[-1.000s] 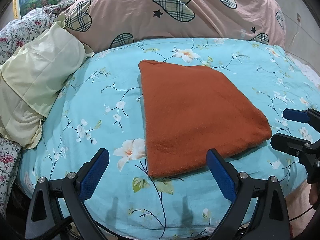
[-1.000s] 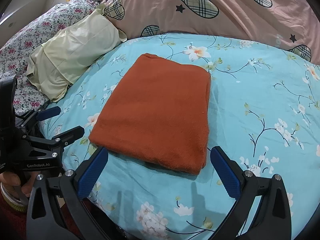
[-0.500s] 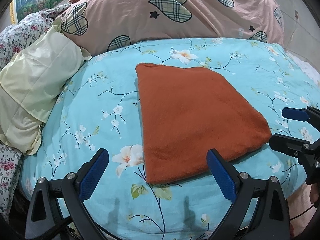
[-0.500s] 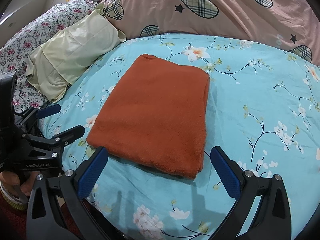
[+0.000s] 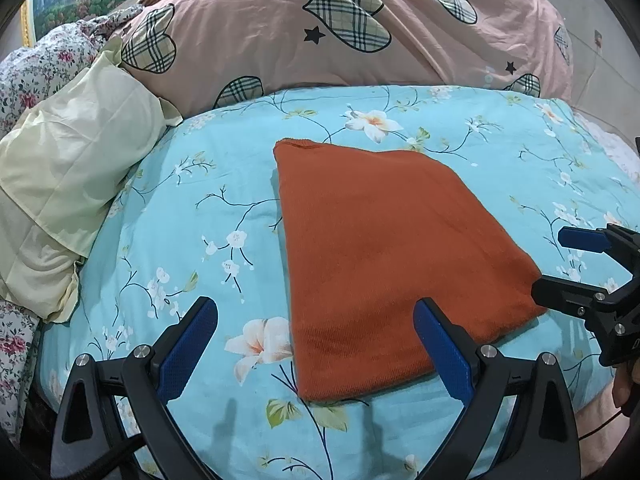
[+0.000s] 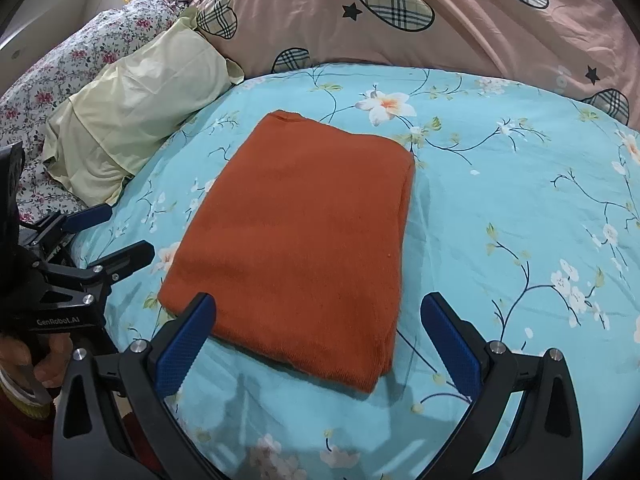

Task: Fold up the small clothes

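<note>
Fingers of left gripper (image 5: 316, 344) and right gripper (image 6: 318, 340) spread wide, empty; folded orange cloth (image 5: 384, 248) ahead on bed (image 5: 520, 168).

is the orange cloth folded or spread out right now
Folded. The orange cloth lies as a neat rectangle on the bedsheet, with stacked layers showing along its right and near edges. Neither gripper touches it.

Turquoise floral bedsheet (image 5: 208, 208), pale yellow pillow (image 5: 68, 184), pink heart-print duvet (image 5: 360, 32)
</note>
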The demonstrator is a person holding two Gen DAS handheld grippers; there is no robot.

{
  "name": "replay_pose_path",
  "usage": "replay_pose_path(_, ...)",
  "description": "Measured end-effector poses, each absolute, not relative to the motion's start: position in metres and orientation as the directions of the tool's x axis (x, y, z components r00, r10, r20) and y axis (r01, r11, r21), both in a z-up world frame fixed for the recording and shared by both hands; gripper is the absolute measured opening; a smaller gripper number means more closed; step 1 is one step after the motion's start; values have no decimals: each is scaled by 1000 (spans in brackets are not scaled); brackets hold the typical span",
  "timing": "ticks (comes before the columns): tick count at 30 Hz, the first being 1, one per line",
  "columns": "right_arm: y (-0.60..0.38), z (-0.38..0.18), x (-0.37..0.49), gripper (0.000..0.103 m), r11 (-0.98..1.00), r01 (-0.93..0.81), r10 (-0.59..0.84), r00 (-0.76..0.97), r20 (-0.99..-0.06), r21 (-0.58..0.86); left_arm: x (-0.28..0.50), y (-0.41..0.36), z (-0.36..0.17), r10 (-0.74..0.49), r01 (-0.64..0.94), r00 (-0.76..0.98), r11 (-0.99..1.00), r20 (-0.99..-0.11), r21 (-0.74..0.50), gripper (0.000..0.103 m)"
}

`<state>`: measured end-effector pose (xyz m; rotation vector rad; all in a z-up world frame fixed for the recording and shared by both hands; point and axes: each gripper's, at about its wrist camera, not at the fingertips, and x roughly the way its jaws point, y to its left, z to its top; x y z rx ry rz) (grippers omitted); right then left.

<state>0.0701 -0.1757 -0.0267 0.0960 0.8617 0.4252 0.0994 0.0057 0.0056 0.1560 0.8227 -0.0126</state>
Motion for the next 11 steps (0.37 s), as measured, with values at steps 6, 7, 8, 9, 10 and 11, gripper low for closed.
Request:
replay_pose_path(6, -172, -28, 76, 102, 911, -327, 401, 567, -720, 250, 105, 11, 6, 58, 57, 681, 990, -730, 132, 99)
replay_pose_path(7, -171, -29, 76, 102, 911, -327, 401, 565, -721, 250, 106, 13, 6, 61, 52, 680, 990, -731, 131, 99)
replay_pose_path(8, -170, -30, 77, 102, 912, -326, 400, 563, -723, 250, 108, 14, 5, 63, 47, 679, 991, -731, 129, 99)
replay_pose_path(9, -169, -31, 78, 102, 912, -325, 400, 560, -725, 251, 108, 15, 4, 66, 41, 679, 991, -731, 127, 99)
replay_pose_path(10, -168, -32, 79, 102, 911, -326, 402, 557, -727, 254, 109, 16, 3, 68, 38, 678, 991, -732, 127, 99)
replay_pose_path(11, -167, -34, 80, 102, 909, -326, 406, 552, -728, 259, 109, 17, 1, 69, 36, 675, 991, -734, 126, 100)
